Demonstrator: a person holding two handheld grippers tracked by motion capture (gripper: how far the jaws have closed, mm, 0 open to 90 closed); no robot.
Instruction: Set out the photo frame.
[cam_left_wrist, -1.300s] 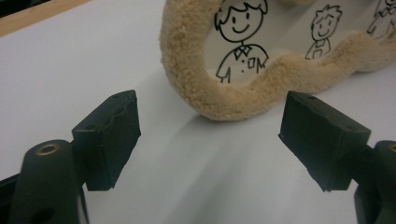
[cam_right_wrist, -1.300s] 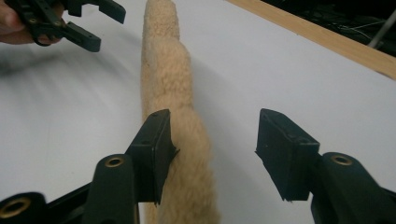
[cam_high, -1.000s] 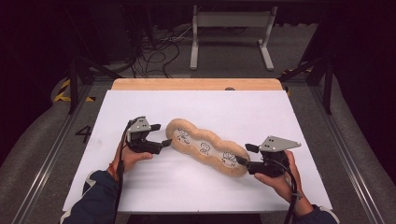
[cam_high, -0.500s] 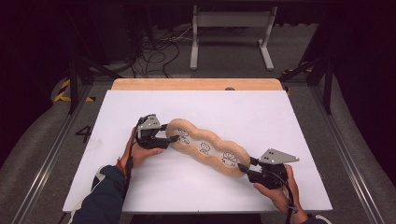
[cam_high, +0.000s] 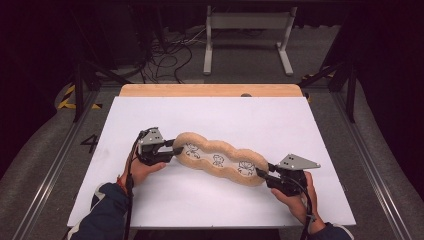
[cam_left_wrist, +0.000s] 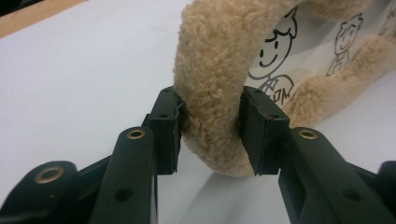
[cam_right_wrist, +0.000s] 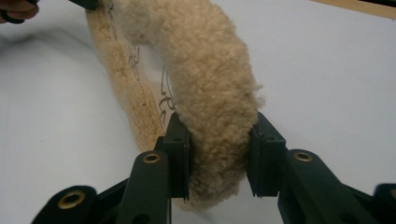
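A long tan fleece-rimmed pad (cam_high: 220, 159) with cartoon figures drawn on its pale middle lies slantwise on the white tabletop (cam_high: 225, 115). My left gripper (cam_high: 176, 149) holds its left end. In the left gripper view the jaws have just been closing, and the left gripper (cam_left_wrist: 212, 133) now presses both pads into the fleece rim (cam_left_wrist: 210, 70). My right gripper (cam_high: 262, 173) grips the pad's lower right end. Its jaws have likewise been closing, and the right gripper (cam_right_wrist: 215, 154) squeezes the fluffy rim (cam_right_wrist: 205, 60) from both sides.
A wooden board edge (cam_high: 210, 90) runs along the table's far side. Beyond it, on the dark floor, stand a grey metal frame (cam_high: 245, 30) and loose cables (cam_high: 165, 55). Metal rails flank the table.
The left hand slid right up to the pad's end and its jaws closed onto the fleece. The right gripper's jaws closed on the other end, and that hand stayed about where it was.
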